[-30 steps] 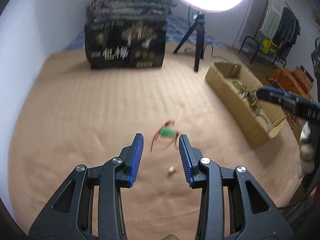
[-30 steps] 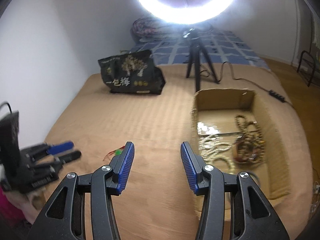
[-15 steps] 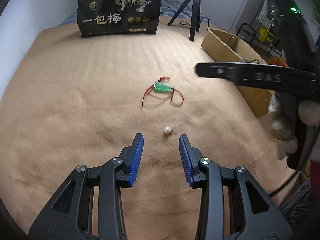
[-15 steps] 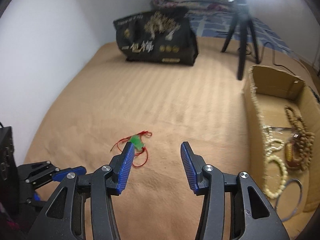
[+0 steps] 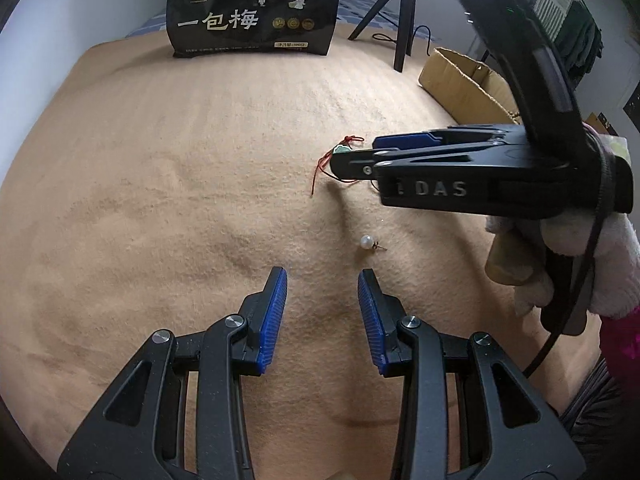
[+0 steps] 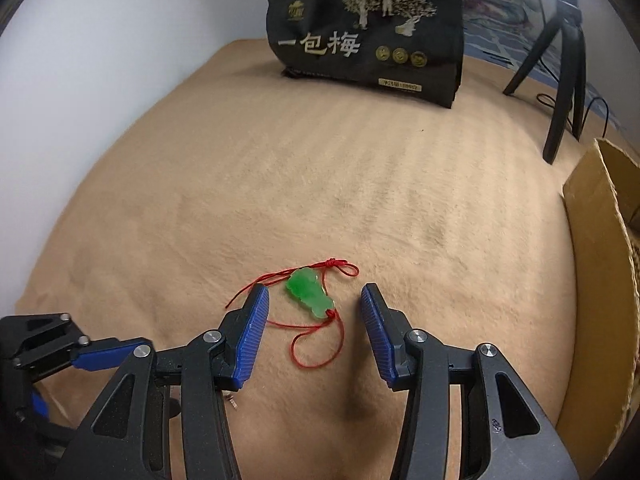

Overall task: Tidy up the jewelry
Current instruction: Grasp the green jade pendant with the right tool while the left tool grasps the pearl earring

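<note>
A green pendant [image 6: 310,294] on a red cord [image 6: 316,354] lies on the tan blanket, right between the blue pads of my right gripper [image 6: 314,300], which stands open around it without pressing. From the left wrist view that right gripper [image 5: 356,156] hovers over the pendant [image 5: 343,147] and hides most of it. A small pearl earring [image 5: 366,242] rests on the blanket just ahead and slightly right of my left gripper [image 5: 322,278], which is open and empty. The left gripper's fingers [image 6: 96,354] show at the lower left of the right wrist view.
A cardboard box [image 6: 600,264] stands to the right, its far end [image 5: 460,76] seen in the left wrist view. At the back stand a black printed bag [image 5: 256,12] and a black tripod [image 5: 402,20]. A gloved hand [image 5: 560,256] holds the right gripper.
My right gripper has swung left and down from the box to straddle the green pendant. My left gripper has sunk toward the blanket, near the pearl earring.
</note>
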The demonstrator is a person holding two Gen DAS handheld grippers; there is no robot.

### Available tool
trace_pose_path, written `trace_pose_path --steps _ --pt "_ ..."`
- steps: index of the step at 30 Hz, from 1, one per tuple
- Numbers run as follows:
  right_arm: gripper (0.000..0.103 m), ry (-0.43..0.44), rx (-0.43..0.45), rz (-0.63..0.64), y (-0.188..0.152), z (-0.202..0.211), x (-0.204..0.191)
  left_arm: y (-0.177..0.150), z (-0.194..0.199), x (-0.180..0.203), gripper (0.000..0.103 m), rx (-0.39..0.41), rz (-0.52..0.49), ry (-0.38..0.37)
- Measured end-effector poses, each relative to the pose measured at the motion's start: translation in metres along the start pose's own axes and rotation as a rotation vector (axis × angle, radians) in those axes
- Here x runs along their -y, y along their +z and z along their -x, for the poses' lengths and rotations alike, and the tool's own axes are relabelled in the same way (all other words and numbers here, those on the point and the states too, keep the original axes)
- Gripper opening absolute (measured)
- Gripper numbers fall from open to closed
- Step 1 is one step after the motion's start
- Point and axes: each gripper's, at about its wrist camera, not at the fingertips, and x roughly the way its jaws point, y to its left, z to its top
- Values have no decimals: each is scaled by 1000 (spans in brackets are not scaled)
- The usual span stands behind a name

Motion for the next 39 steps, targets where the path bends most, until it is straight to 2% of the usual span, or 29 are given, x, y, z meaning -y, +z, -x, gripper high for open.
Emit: trace_pose_path --steps 3,7,9,17,18,23,25,30,39 --pt "44 -19 -5 17 1 -5 -1 0 -1 0 37 5 -8 0" --pt "19 -42 -8 -4 0 -4 7 4 -6 1 37 8 -7 -2" --pt "14 -31 -10 -36 0 -3 16 6 -8 4 37 11 -10 -8" --pt "14 -49 -30 -47 -4 5 23 13 -19 26 36 11 -65 -4" --pt "14 -51 -31 -47 -5 6 23 14 -21 27 32 9 -67 0" --pt "14 -49 -34 -57 -8 10 30 16 -28 30 24 18 -101 24" --pt "14 -44 -31 -66 -9 12 31 16 -30 31 10 22 -114 34" --pt "14 -43 -13 -75 -5 17 32 16 -30 30 9 32 -109 36" --pt "14 -17 61 -112 4 53 39 23 -14 24 9 66 -59 25"
